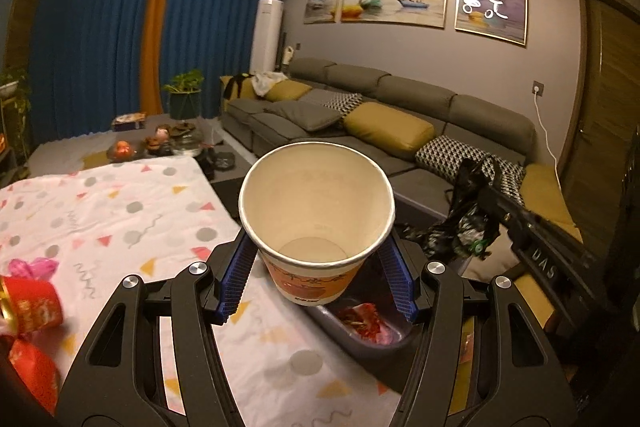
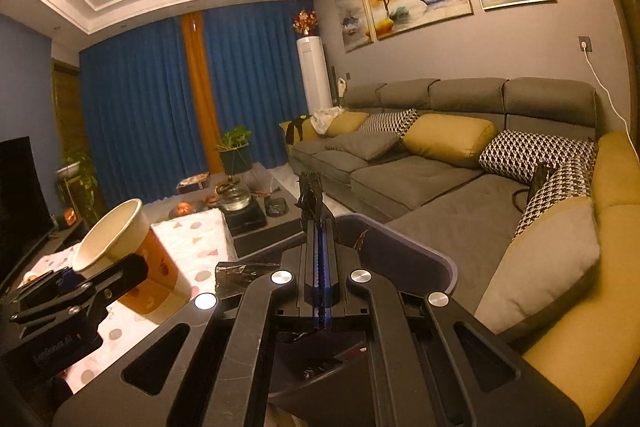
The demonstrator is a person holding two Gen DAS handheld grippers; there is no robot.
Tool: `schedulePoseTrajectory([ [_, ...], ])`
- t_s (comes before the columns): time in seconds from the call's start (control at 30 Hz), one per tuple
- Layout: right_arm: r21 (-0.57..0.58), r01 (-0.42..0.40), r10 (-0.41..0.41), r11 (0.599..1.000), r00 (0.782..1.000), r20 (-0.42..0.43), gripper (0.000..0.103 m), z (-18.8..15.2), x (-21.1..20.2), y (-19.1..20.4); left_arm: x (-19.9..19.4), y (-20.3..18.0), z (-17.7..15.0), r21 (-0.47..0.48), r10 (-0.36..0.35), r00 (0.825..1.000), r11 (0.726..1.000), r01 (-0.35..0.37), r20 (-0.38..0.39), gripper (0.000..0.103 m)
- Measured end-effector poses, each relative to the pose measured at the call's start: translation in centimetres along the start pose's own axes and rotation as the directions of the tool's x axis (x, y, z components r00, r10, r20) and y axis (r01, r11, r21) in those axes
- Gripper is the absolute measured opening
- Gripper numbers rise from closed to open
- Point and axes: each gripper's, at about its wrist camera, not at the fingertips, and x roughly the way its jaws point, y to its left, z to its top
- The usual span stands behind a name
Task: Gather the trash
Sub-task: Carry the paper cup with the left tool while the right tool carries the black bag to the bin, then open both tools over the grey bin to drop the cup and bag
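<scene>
My left gripper (image 1: 316, 267) is shut on an empty paper cup (image 1: 316, 211) with an orange print, held over the table's right edge just above a grey trash bin (image 1: 372, 345) that holds red wrappers (image 1: 362, 319). The cup also shows in the right wrist view (image 2: 132, 259). My right gripper (image 2: 318, 211) is shut on the edge of a black trash bag (image 2: 310, 193), holding it up at the bin's rim (image 2: 440, 259). From the left wrist view the bag (image 1: 468, 211) hangs crumpled at the right.
A table with a patterned white cloth (image 1: 120, 211) carries red packaging (image 1: 32, 307) at its left edge. A grey sofa with cushions (image 2: 440, 163) runs along the right. A dark tea table with a kettle (image 2: 236, 201) stands behind.
</scene>
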Motion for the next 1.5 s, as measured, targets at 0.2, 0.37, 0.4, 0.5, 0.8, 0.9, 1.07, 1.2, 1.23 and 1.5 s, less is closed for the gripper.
schedulePoseTrajectory([
  [0.2, 0.016, -0.001, 0.001, 1.0, 1.0, -0.028, 0.003, -0.6, 1.1, 0.0, 2.2, -0.6, 0.3, 0.02, -0.014, 1.0, 1.0, 0.015, -0.023, 0.059],
  [0.37, 0.017, -0.003, 0.003, 1.0, 0.999, -0.046, 0.003, -1.0, 2.1, -0.1, 3.3, -0.5, 0.4, 0.009, -0.025, 0.999, 1.0, 0.026, -0.039, 0.059],
  [0.4, 0.016, -0.002, 0.003, 1.0, 0.999, -0.049, 0.003, -1.1, 2.2, -0.1, 3.4, -0.4, 0.4, 0.012, -0.024, 0.999, 1.0, 0.025, -0.041, 0.059],
  [0.5, 0.016, 0.003, -0.002, 1.0, 0.998, -0.055, 0.003, -1.1, 2.6, -0.2, 4.0, -0.6, 0.2, 0.015, -0.023, 0.999, 1.0, 0.024, -0.049, 0.059],
  [0.8, 0.018, 0.011, -0.009, 1.0, 0.997, -0.076, 0.003, -1.2, 3.5, -0.1, 5.4, -1.0, -0.3, 0.019, -0.032, 0.996, 0.999, 0.034, -0.084, 0.059],
  [0.9, 0.016, 0.007, -0.006, 1.0, 0.996, -0.084, 0.003, -1.4, 3.8, -0.1, 5.9, -1.2, -0.4, 0.018, -0.037, 0.995, 0.999, 0.039, -0.093, 0.059],
  [1.07, 0.012, 0.0, 0.001, 1.0, 0.995, -0.101, 0.003, -1.8, 4.4, 0.0, 6.7, -1.1, -0.6, 0.013, -0.054, 0.993, 0.998, 0.055, -0.109, 0.059],
  [1.2, 0.016, -0.006, 0.008, 1.0, 0.994, -0.109, 0.003, -1.9, 4.5, -0.1, 7.2, -1.2, -0.8, 0.014, -0.07, 0.991, 0.997, 0.072, -0.115, 0.06],
  [1.23, 0.017, -0.007, 0.009, 1.0, 0.994, -0.11, 0.003, -1.9, 4.6, -0.1, 7.2, -1.3, -0.9, 0.015, -0.074, 0.99, 0.997, 0.076, -0.117, 0.06],
  [1.5, 0.042, -0.006, 0.011, 0.999, 0.993, -0.113, 0.005, -2.0, 4.6, -0.8, 8.2, -1.0, -1.7, 0.014, -0.082, 0.986, 0.996, 0.085, -0.145, 0.06],
])
